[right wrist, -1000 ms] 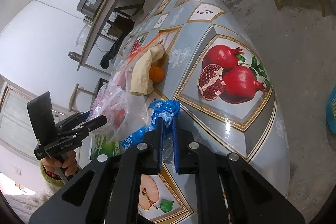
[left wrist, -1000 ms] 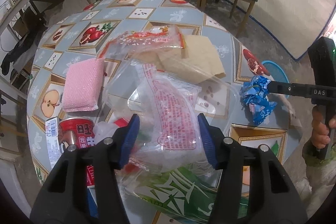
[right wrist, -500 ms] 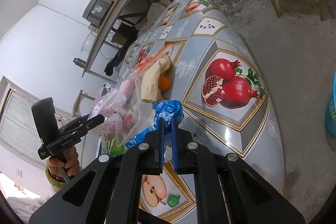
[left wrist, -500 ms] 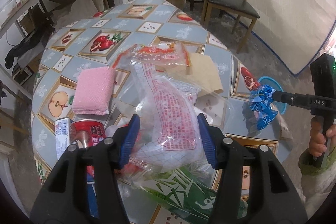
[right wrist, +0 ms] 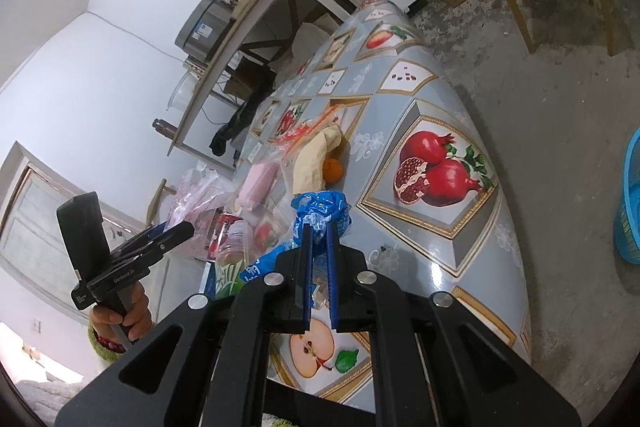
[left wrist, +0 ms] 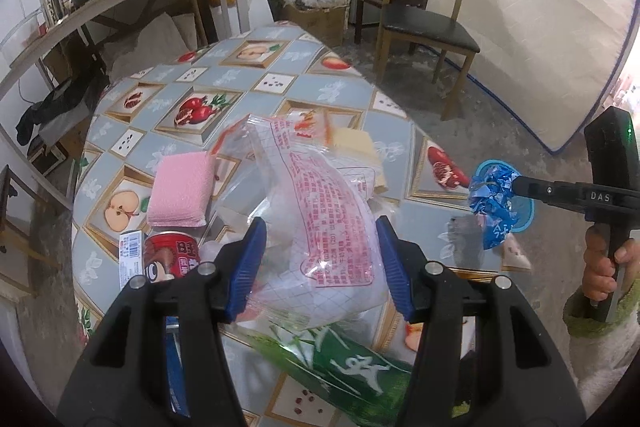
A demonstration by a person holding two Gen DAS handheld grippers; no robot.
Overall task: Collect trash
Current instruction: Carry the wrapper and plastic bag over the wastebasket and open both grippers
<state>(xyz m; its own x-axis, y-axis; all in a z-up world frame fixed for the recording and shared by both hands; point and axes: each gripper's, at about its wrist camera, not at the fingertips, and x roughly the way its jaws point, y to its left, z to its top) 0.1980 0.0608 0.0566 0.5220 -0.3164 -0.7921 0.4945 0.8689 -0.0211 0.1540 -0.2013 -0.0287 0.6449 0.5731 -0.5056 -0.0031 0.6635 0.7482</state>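
Gripping blue wrapper (right wrist: pixel 320 211): right claw (right wrist: pixel 319 227) raised | left claw (left wrist: pixel 320 227) spread, straddling clear bag (left wrist: pixel 320 227)

Sponge (left wrist: pixel 180 189) on table (left wrist: pixel 280 83), left of bag (left wrist: pixel 320 211).

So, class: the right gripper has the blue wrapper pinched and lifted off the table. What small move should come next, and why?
Probably carry the blue wrapper on over the table edge toward the blue basket on the floor. The right gripper is shut on it, clear of the table, and the basket lies just beyond that side.
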